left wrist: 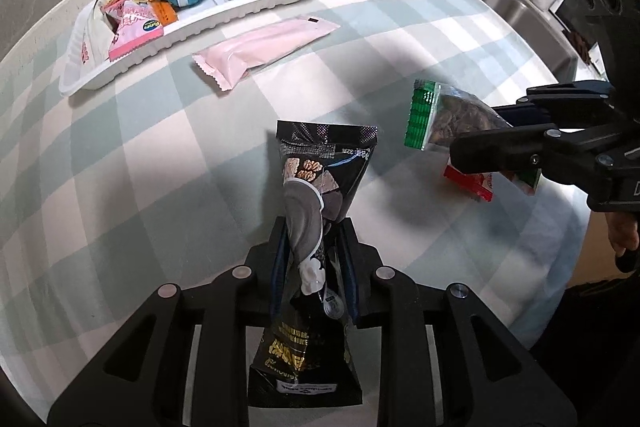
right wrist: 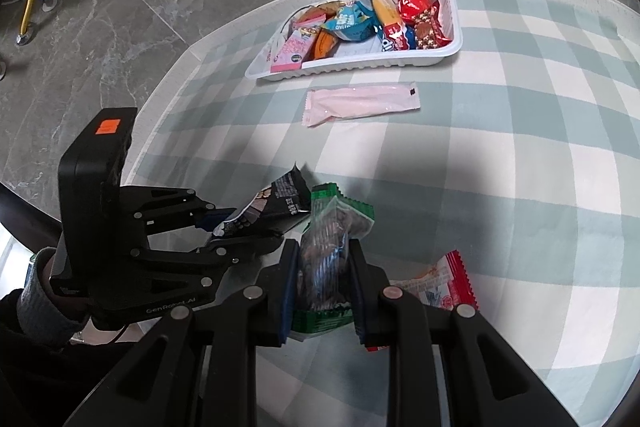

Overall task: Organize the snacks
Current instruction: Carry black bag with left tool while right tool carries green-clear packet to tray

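The left claw [left wrist: 314,247] is clamped around a black snack packet [left wrist: 316,187], lifted above the checkered surface [left wrist: 160,167]. The right claw [right wrist: 324,259] pinches a green-edged clear packet [right wrist: 332,227]. A red-edged packet [right wrist: 444,291] lies beneath. Farther off, a pink packet [right wrist: 360,105] lies beside the white tray [right wrist: 360,65] of snacks.

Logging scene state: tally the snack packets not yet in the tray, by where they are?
Held in a hand-held gripper: 2 (black packet in the left hand-held gripper, green-edged clear packet in the right hand-held gripper)
Lying on the checked tablecloth: 2 (pink packet, red-and-white packet)
Total: 4
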Demonstrator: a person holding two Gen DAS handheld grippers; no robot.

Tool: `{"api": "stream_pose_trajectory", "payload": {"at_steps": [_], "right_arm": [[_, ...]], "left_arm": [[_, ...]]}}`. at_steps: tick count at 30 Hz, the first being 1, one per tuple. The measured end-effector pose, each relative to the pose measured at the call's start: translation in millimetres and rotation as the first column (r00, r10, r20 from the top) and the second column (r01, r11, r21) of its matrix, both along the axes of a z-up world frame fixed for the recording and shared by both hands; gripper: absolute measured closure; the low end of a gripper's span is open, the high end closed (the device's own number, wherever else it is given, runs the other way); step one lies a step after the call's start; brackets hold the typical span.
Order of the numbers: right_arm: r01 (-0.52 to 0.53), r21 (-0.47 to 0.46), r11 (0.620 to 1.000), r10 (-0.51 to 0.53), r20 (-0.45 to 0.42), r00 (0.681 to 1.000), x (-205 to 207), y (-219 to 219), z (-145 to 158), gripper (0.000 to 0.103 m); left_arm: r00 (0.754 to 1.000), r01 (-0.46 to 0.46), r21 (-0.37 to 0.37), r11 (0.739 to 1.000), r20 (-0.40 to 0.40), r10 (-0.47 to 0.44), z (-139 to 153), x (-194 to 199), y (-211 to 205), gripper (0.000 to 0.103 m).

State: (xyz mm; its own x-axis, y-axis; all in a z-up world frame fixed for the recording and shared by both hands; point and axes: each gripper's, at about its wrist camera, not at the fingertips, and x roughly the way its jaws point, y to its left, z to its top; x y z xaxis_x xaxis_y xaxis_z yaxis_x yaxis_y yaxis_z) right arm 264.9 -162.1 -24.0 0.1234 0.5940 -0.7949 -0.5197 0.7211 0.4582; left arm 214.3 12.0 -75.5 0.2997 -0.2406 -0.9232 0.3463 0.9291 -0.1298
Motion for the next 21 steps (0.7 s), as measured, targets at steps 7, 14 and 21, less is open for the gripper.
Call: {"api": "stream_pose_trajectory", "payload": {"at_steps": [7,14,21], "right_arm": [[-0.002,-0.009,1.0,0.002,-0.01,1.0,-0.3,1.7,-3.7,0.077],[0.001,-0.007,1.0,-0.001,-0.009,1.0,1.3,1.5,-2.4,0.077],[0.01,0.011,1.0,-0.01,-0.019,1.0,6.6,-0.1,2.3,0.077]], "left_arm": [[1.0,0.009,0.014,1.0,0.008,-0.01,-0.8,0.1,-3.2,0.08],[1.0,0.002,0.024,1.0,0.021,-0.003,-0.1,-2.6,-1.9,0.086],[0.999,-0.018,0.001,1.0,0.031,0.018,5.5,-6.1,5.3,0.086]]}}
